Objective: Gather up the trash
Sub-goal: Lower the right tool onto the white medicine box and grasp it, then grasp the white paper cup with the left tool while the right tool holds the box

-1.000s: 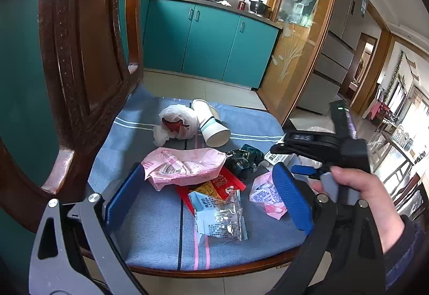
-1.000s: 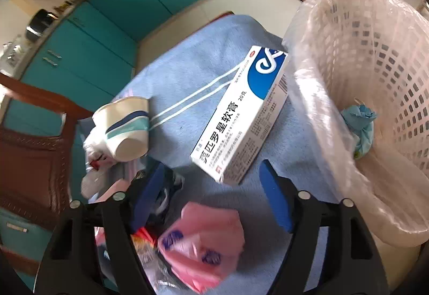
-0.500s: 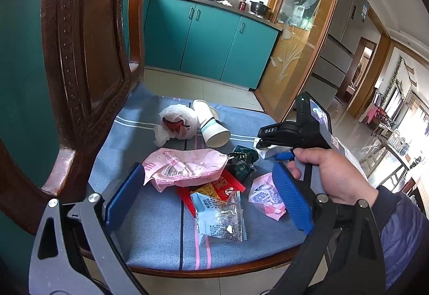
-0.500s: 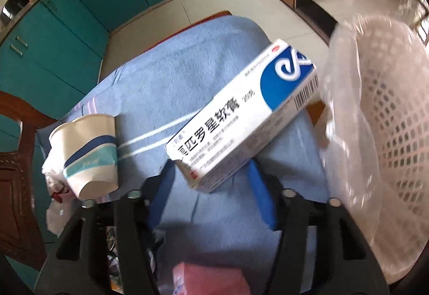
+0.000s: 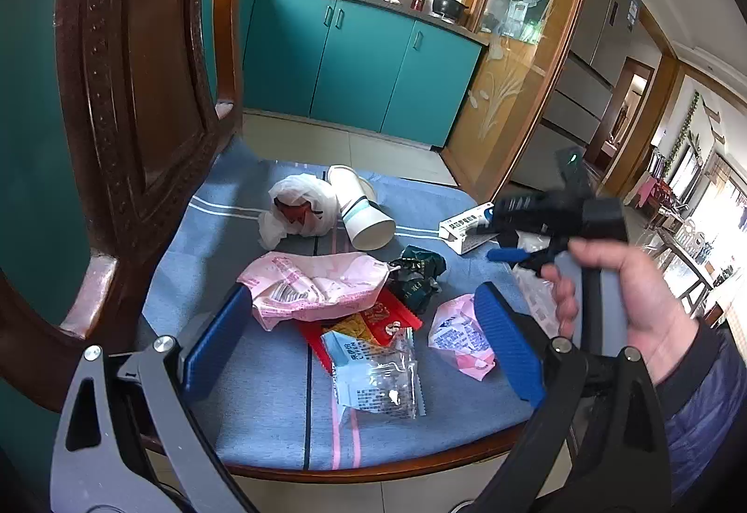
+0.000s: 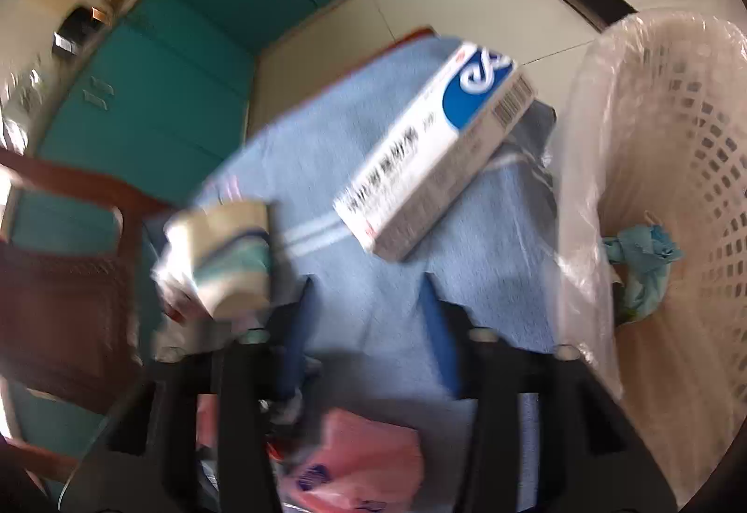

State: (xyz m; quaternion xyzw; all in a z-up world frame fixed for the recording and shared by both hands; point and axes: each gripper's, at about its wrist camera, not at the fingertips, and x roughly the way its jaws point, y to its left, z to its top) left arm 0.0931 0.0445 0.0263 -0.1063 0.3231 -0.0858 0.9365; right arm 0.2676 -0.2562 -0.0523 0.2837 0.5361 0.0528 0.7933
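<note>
Trash lies on a chair's blue cushion: a paper cup, a white bag, a large pink wrapper, a clear packet and a small pink wrapper. My left gripper hangs open above them, holding nothing. A white and blue box lies at the cushion's edge beside the bin. My right gripper sits just short of it, jaws opening, with nothing between them. The same box shows under that gripper, held in a hand.
A pink basket bin lined with clear plastic stands right of the chair, with a crumpled teal piece inside. The chair's carved wooden back rises on the left. Teal kitchen cabinets stand beyond the tiled floor.
The right gripper's jaws closed in around the box, then widened and drew back; the box now lies beyond the tips, nearer the bin. The left gripper has not moved.
</note>
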